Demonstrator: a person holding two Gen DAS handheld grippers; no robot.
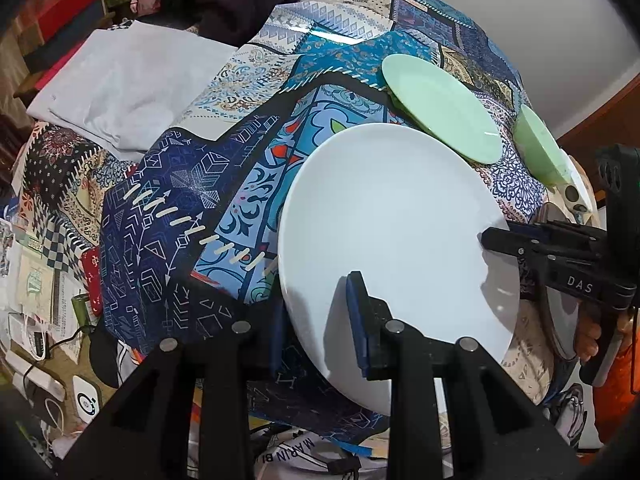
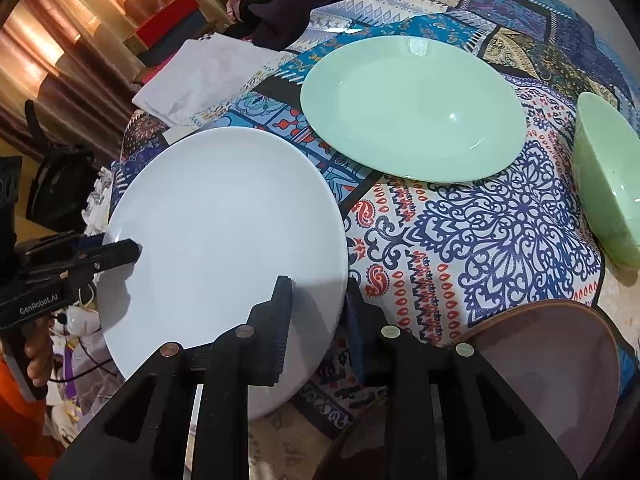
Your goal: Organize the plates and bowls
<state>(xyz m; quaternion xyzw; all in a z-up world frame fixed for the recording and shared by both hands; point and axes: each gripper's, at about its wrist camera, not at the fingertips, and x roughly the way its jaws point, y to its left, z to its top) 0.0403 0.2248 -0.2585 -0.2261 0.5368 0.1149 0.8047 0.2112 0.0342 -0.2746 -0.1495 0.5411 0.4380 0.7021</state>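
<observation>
Here both grippers pinch the rim of the big white plate [image 1: 396, 248], left gripper [image 1: 316, 312], right gripper [image 2: 318, 312], over the patterned cloth [image 2: 480, 220]. Only the right view shows a pinkish bowl [image 2: 560, 360] at lower right. The plate is plain, smooth, tilted.

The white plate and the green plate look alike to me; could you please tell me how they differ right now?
Colour: the white plate is plain white, the green plate pale mint.
Support: the white plate is gripped at its rim by the left gripper and the right gripper; the green plate lies free on the patterned tablecloth.
Pose: the white plate looks tilted, the green plate flat.
Both are round, glossy and empty.
</observation>
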